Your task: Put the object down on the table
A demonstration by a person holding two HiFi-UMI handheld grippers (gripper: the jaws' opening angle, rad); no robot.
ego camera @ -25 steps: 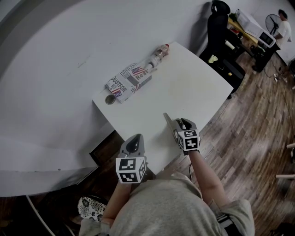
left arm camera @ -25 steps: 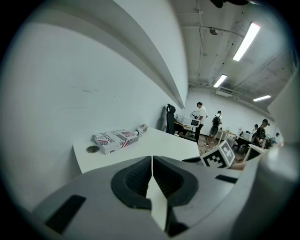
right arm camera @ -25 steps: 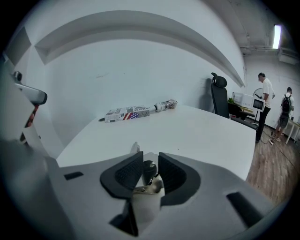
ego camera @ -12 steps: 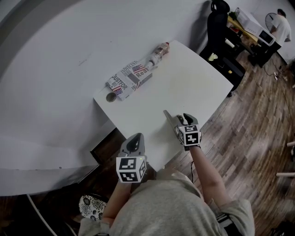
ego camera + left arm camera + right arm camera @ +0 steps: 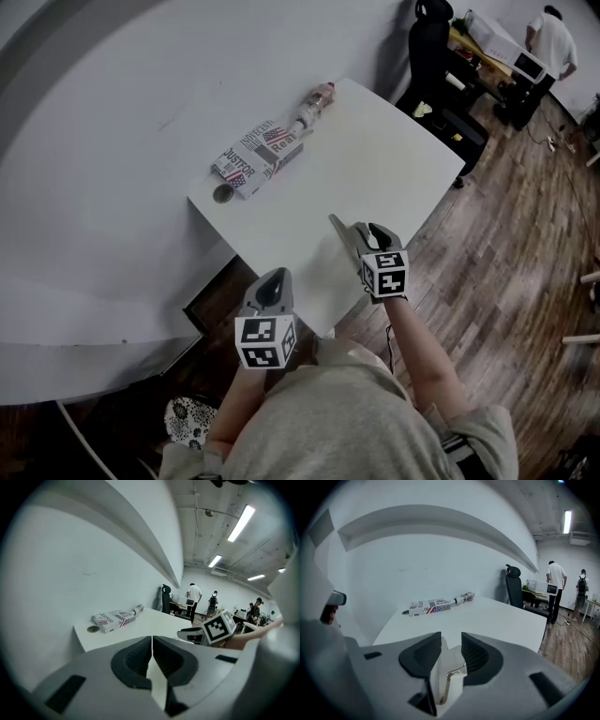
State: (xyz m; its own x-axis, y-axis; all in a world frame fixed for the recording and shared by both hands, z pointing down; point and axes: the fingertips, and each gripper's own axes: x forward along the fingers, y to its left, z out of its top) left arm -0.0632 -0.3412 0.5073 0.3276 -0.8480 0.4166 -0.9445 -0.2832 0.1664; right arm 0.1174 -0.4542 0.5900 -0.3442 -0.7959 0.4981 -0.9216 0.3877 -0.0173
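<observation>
White table against white wall, wood floor. Printed box lies along the table's wall-side edge. Right gripper over near edge, jaws just opening, empty, slightly higher than before. Left gripper pressed together, empty.

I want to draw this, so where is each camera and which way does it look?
Head view: on the person's head, looking steeply down at the table; both forearms, the left gripper and the right gripper show.
Left gripper view: on the left gripper, looking along its shut jaws across the table; the right gripper shows too.
Right gripper view: on the right gripper, looking along its jaws, which have just been opening, nothing between them.
Shared: all see the printed box.
</observation>
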